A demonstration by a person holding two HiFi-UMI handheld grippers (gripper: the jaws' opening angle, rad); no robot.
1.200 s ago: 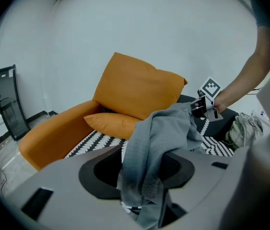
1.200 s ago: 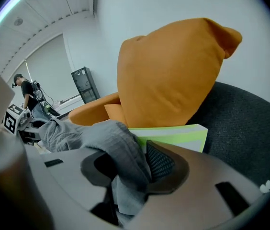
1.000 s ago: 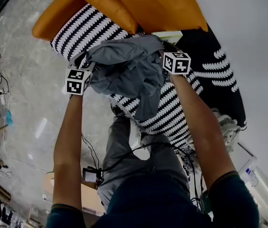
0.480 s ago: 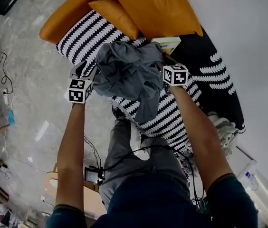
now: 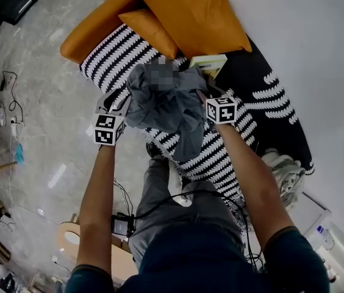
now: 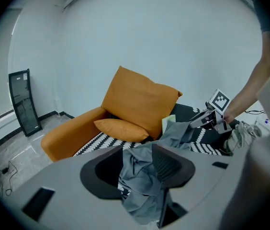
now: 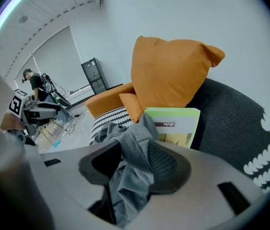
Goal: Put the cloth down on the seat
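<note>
Gripping cloth (image 5: 166, 105) in your left gripper (image 6: 139, 163); right gripper (image 7: 134, 166) jaws just opening wider, cloth pinched between; seat (image 5: 114, 54) directly below cloth.

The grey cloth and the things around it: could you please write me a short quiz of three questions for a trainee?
1. True or false: the grey cloth lies flat on the striped seat.
2. What leans beside the big orange cushion? A) a green book B) a bottle C) a laptop
3. What is between the jaws of the left tool?
Key: 1 false, it is held up, bunched; 2 A; 3 the grey cloth.
</note>
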